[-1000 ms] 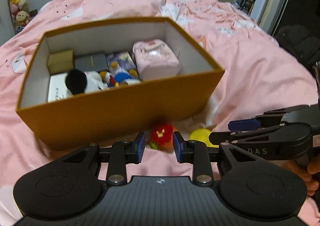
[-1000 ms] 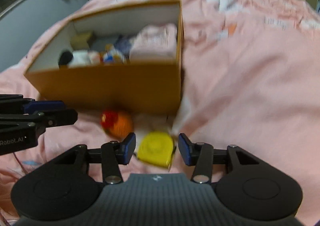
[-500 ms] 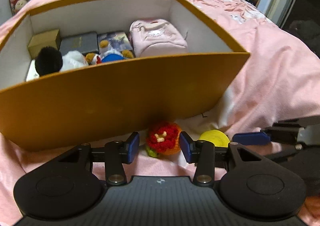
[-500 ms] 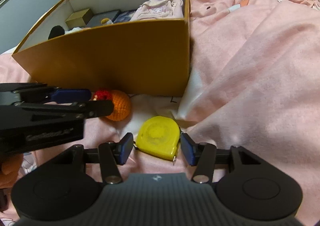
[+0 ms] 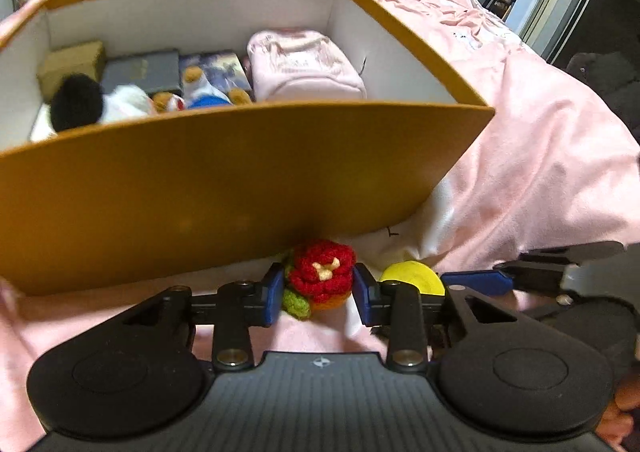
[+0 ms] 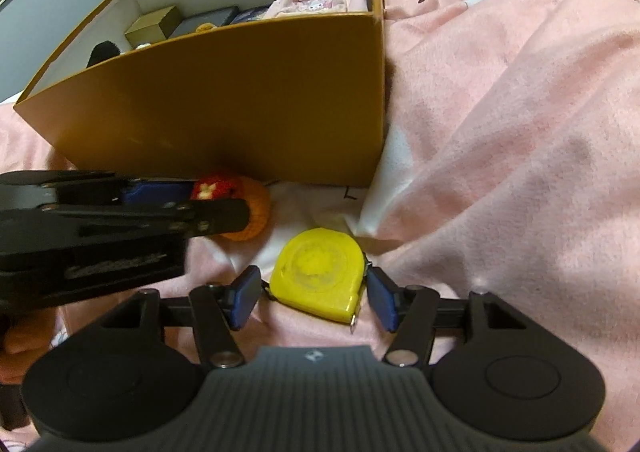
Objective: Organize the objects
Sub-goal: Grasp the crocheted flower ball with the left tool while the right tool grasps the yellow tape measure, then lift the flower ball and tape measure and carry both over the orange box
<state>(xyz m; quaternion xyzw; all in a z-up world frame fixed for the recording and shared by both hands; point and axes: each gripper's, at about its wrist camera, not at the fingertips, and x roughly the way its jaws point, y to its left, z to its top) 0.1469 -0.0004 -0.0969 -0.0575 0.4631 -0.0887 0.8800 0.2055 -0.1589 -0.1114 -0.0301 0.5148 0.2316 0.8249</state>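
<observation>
From my left hand-held gripper (image 5: 313, 294) I see the crocheted toy (image 5: 322, 278) between closing jaws, pads touching both sides; its orange underside is mostly hidden. My right hand-held gripper (image 6: 312, 297) straddles the yellow tape measure (image 6: 318, 274), jaws opening, a gap at the left pad, right pad contact unclear. Both things lie on the pink bedspread (image 6: 520, 132), just before the orange box (image 5: 224, 188). The box's front wall hides most contents: pink pouch (image 5: 304, 66), plush toys (image 5: 120, 102) blurry. Left hand-held gripper's arm blocks part of the toy in the right view.

Orange box (image 5: 240, 188) (white inside), pink blanket (image 5: 540, 156).
</observation>
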